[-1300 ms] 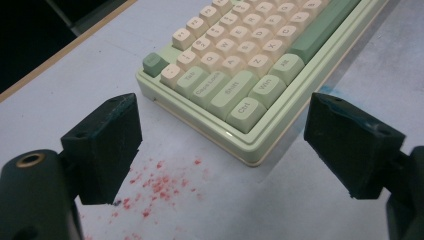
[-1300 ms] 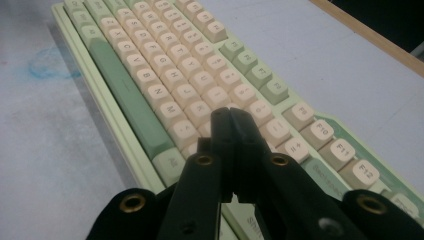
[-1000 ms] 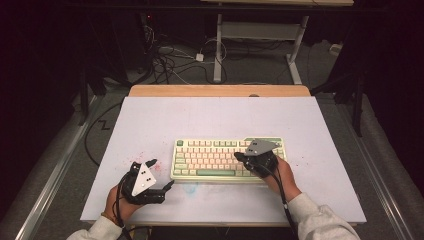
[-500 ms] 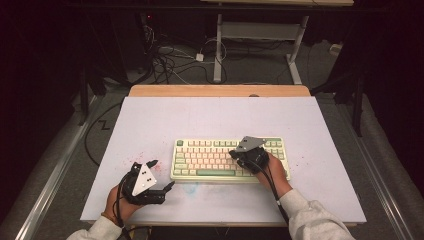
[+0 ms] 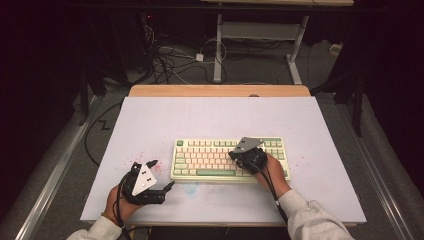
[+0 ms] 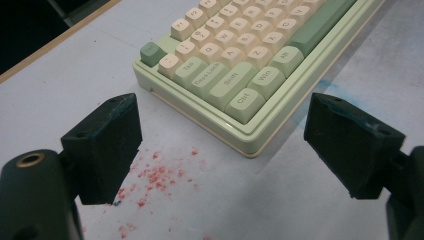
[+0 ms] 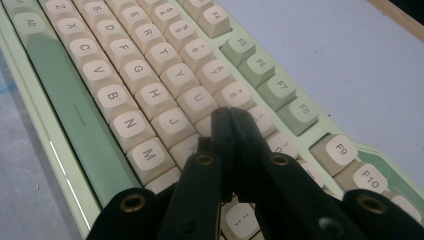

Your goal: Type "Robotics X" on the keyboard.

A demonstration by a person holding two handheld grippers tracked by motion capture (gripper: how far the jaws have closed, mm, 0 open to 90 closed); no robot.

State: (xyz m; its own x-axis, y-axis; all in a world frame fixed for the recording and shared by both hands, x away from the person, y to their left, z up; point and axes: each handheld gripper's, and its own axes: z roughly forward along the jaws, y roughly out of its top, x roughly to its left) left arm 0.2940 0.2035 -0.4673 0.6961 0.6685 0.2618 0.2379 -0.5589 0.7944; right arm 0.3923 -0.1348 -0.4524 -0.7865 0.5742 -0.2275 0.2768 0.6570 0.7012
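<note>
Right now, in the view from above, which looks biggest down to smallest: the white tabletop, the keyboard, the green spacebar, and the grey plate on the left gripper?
Largest to smallest:
1. white tabletop
2. keyboard
3. green spacebar and grey plate: too alike to rank. The spacebar is longer but thin, the plate shorter but broader, and the plate sits nearer the camera.
</note>
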